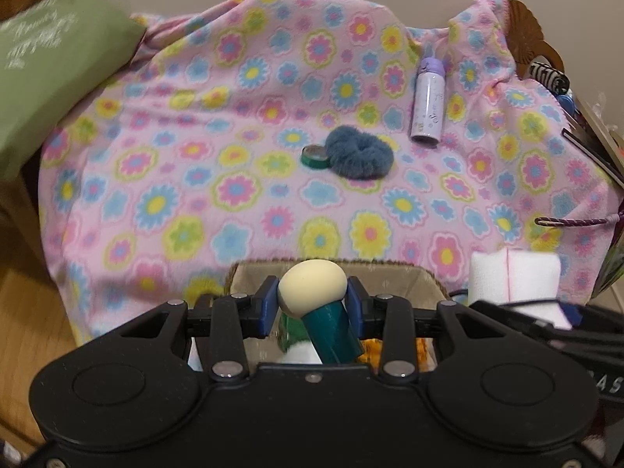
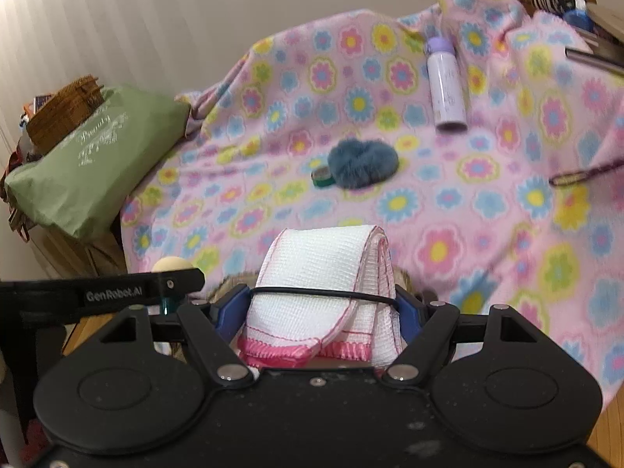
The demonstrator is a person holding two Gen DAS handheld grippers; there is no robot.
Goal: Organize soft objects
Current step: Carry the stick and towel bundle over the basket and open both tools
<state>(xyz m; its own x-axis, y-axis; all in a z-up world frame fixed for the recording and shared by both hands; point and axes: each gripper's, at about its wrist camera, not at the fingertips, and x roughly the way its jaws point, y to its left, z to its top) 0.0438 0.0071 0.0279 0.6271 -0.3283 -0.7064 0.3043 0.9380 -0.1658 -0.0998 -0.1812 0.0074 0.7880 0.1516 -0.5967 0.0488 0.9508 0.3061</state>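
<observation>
The left gripper (image 1: 312, 306) has its fingers clenched on a sponge applicator (image 1: 314, 286), cream head on top and teal handle hanging tilted below, over the basket (image 1: 427, 279) at the near edge of the blanket (image 1: 195, 179). The grip sits only on the soft round head, so it can squeeze out and drop beside the basket. The right gripper (image 2: 323, 308) grasps a folded white cloth (image 2: 319, 261) bound by a black band; a loose fold can slip or catch on the basket rim. The blue scrunchie (image 1: 358, 155) lies in the middle of the blanket, touching a small green tin (image 1: 315, 155); the purple bottle (image 1: 428, 103) lies toward the far right corner.
</observation>
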